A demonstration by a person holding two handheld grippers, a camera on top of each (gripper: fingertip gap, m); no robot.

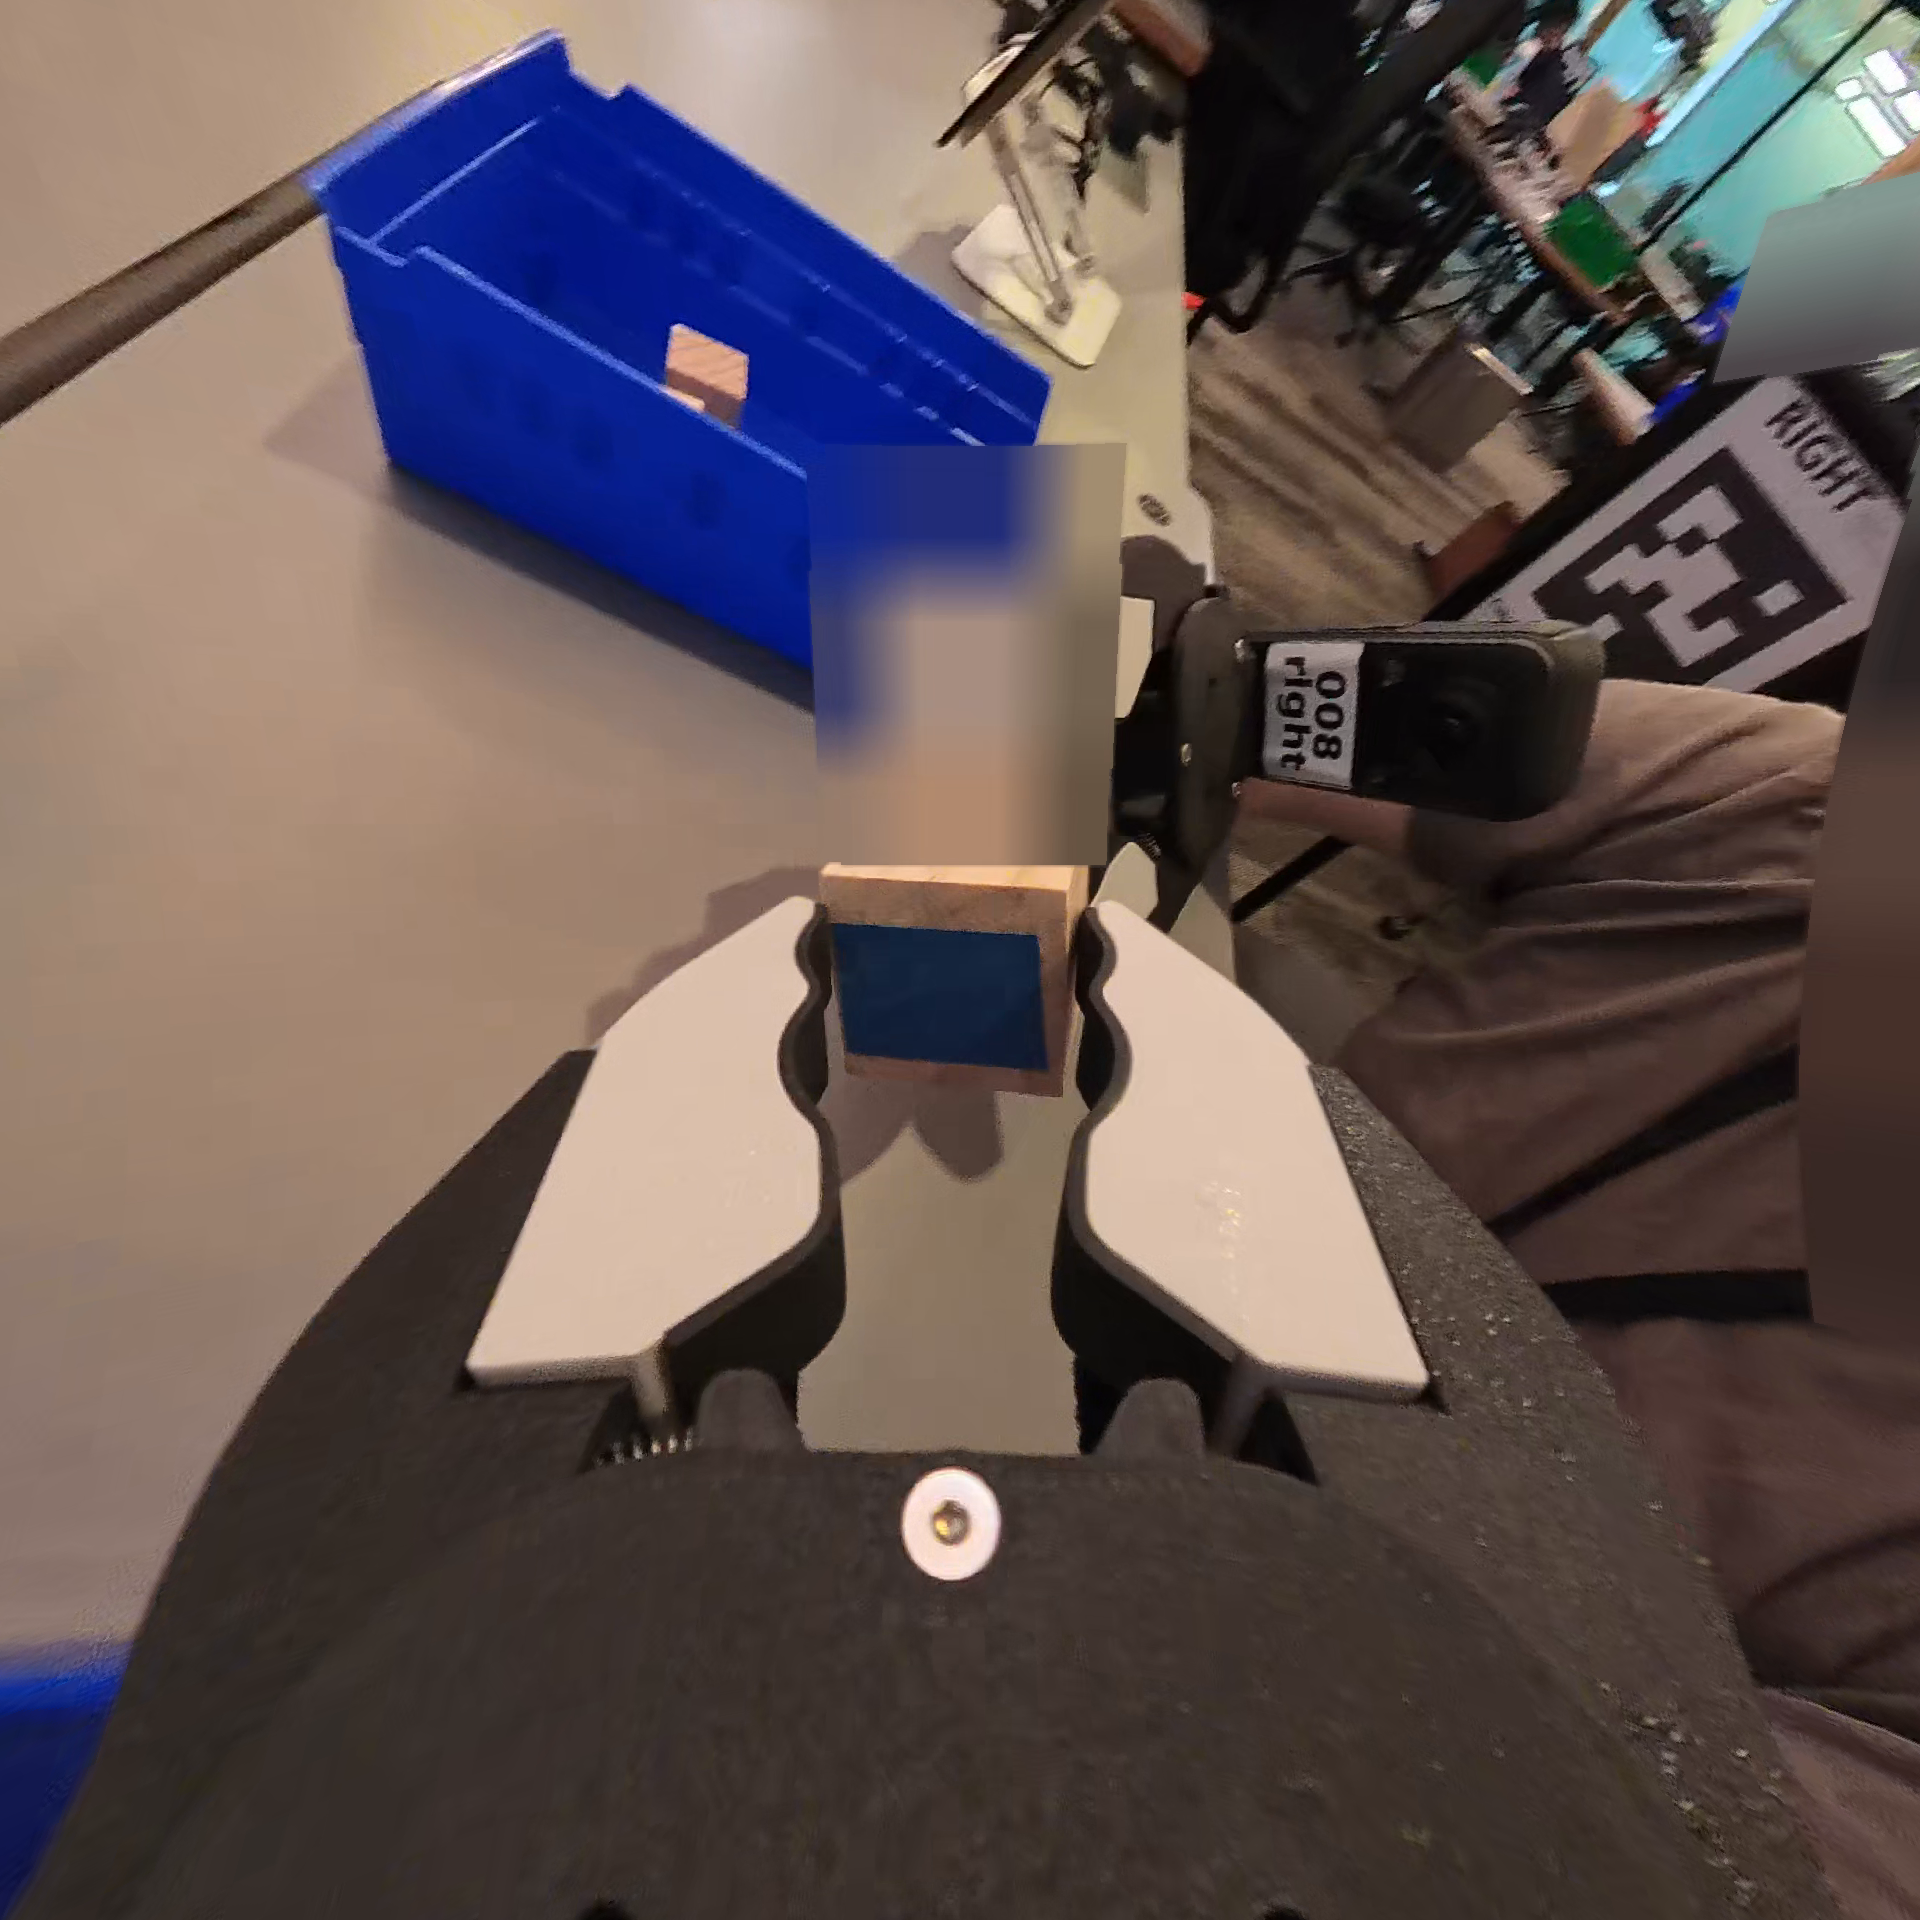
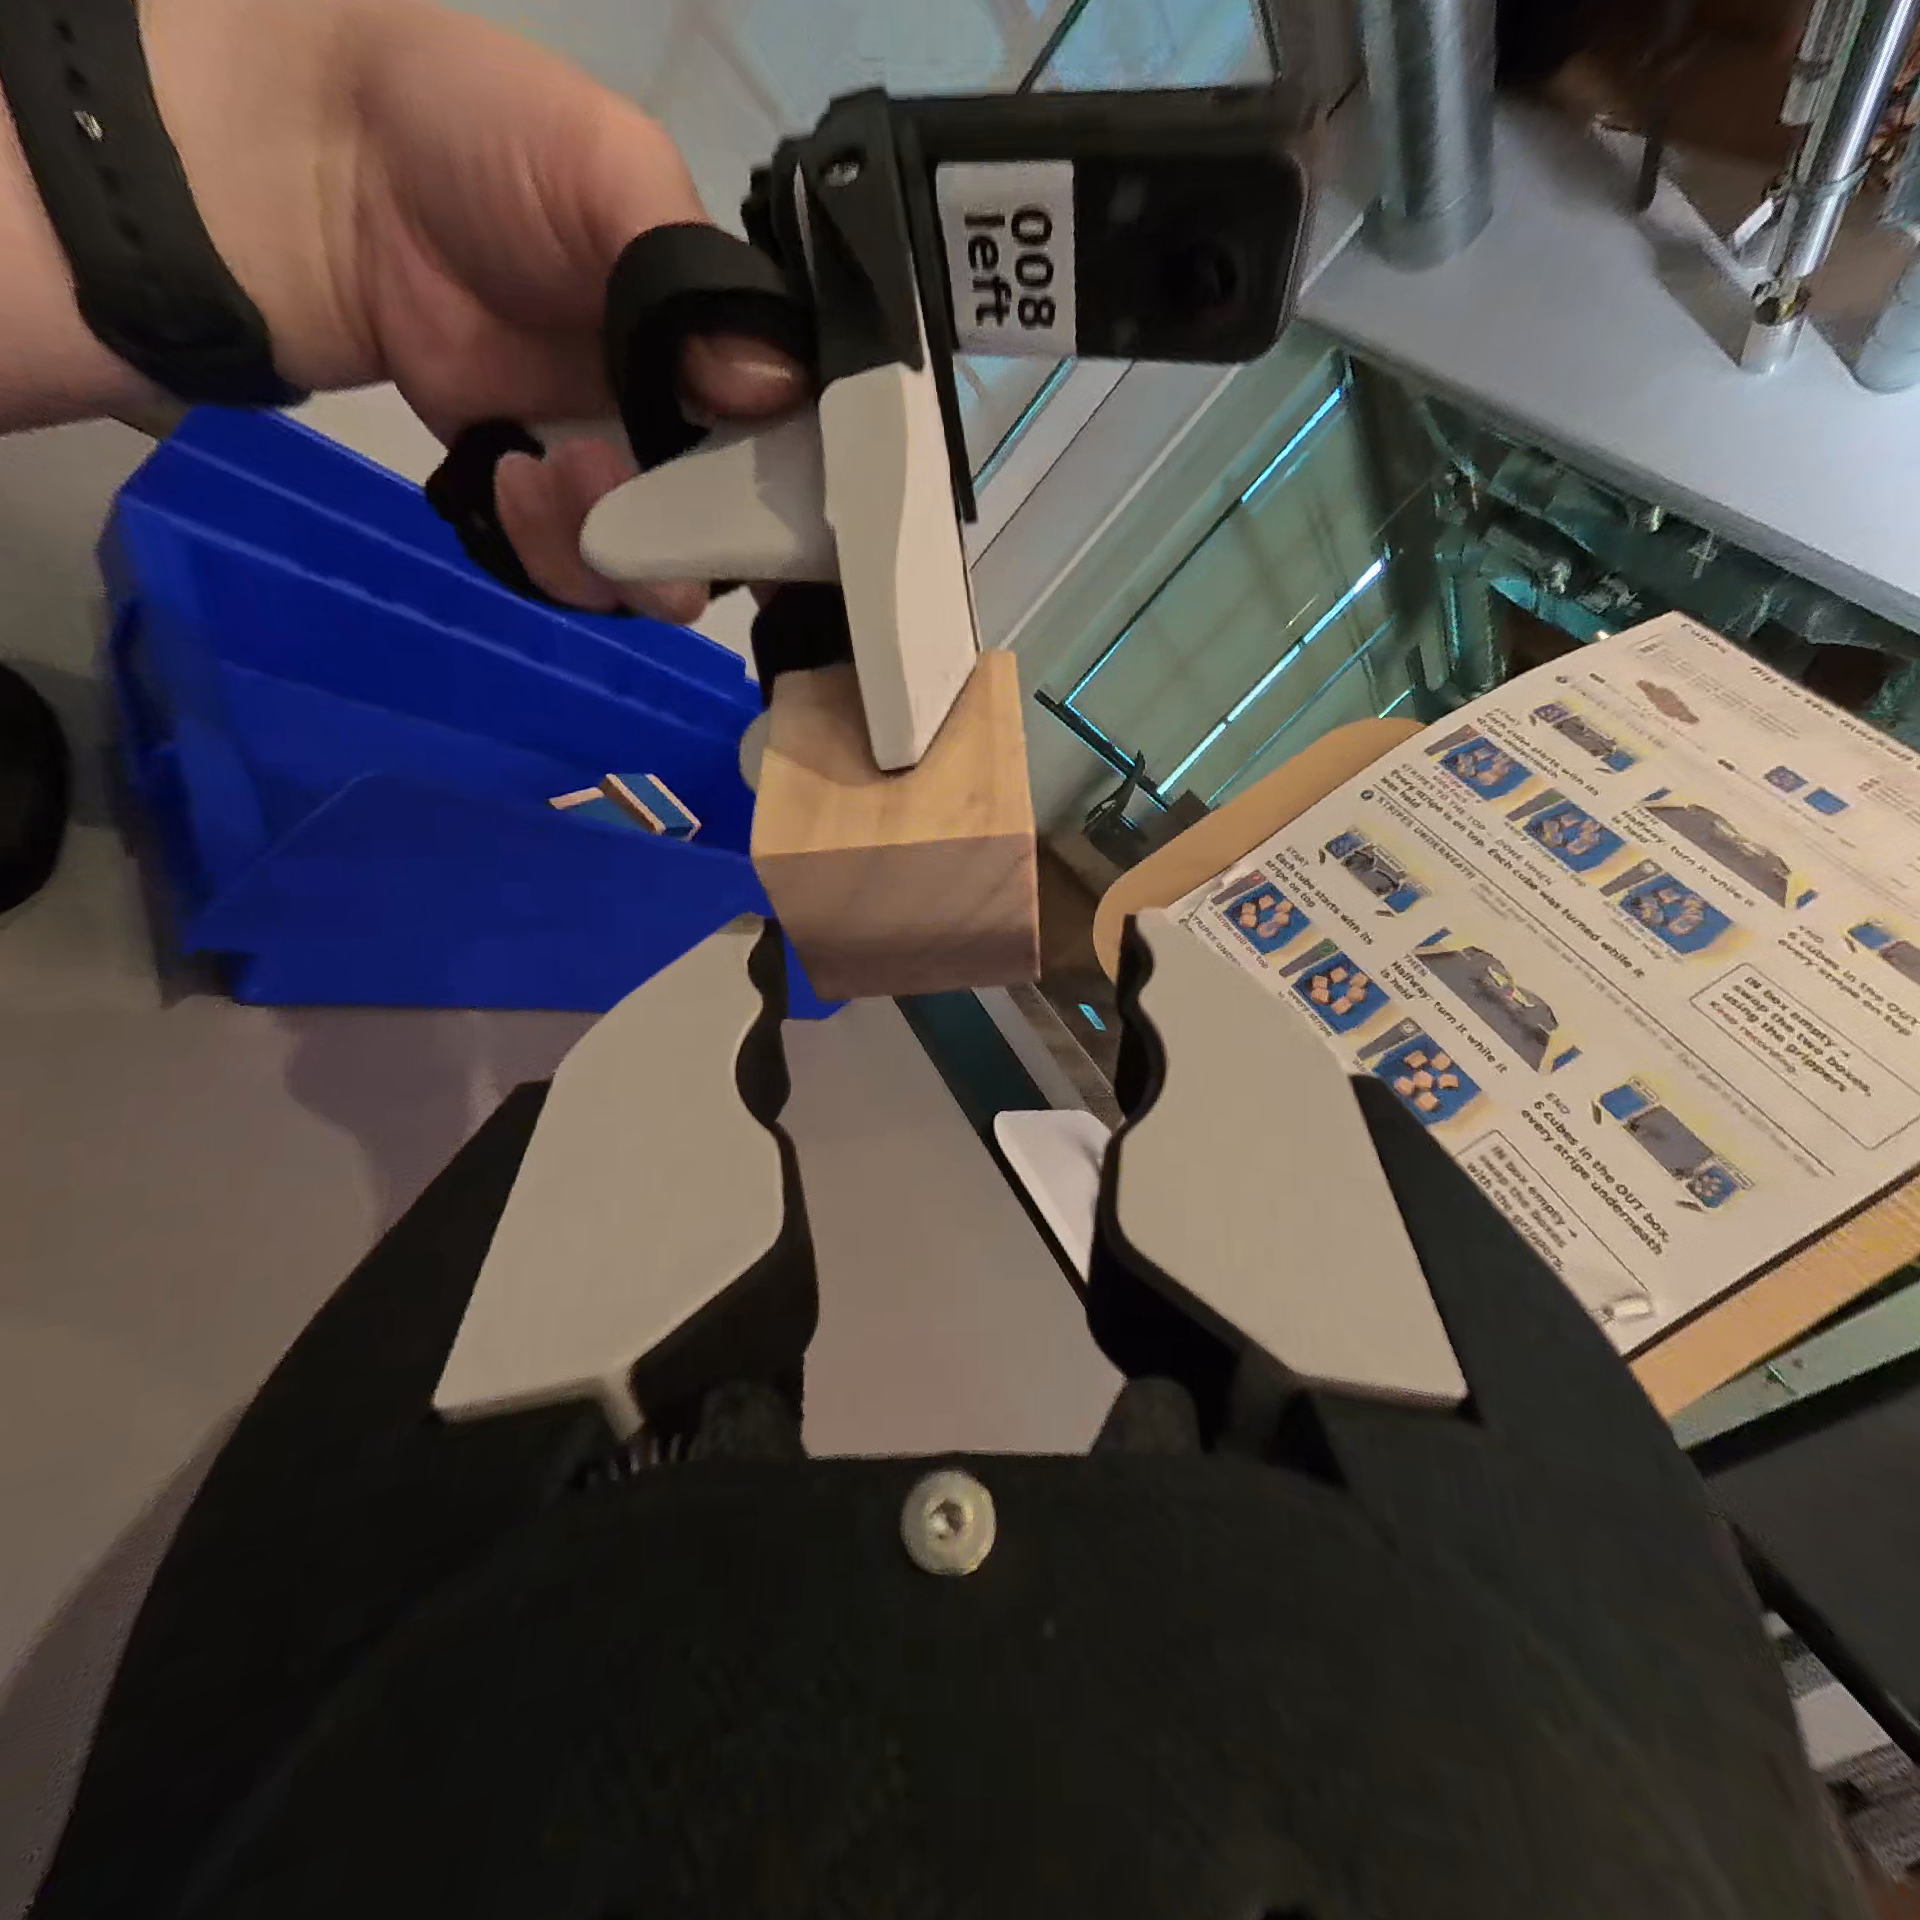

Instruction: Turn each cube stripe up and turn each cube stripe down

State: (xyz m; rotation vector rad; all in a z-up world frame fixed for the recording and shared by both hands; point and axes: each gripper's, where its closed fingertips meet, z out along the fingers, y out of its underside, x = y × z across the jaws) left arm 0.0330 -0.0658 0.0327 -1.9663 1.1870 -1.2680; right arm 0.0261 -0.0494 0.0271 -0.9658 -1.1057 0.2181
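Note:
My left gripper (image 1: 951, 951) is shut on a wooden cube (image 1: 948, 992) and holds it above the grey table. The cube's blue-striped face (image 1: 940, 997) looks back toward the left camera. In the right wrist view the same cube (image 2: 904, 842) hangs in the left gripper's white fingers (image 2: 904, 644), showing plain wood faces. My right gripper (image 2: 940, 956) is open and empty, its fingertips just below and either side of the cube, not touching it. The right gripper's body (image 1: 1351, 717) shows beyond the cube in the left wrist view. A blue bin (image 1: 582, 343) holds another wooden cube (image 1: 707, 384).
The blue bin (image 2: 416, 790) lies left of the cube in the right wrist view, with a blue-striped cube (image 2: 634, 805) inside. An instruction sheet on cardboard (image 2: 1538, 956) lies at the right by the table edge. A person's hand (image 2: 416, 239) holds the left gripper. A white stand base (image 1: 1039, 281) sits far back.

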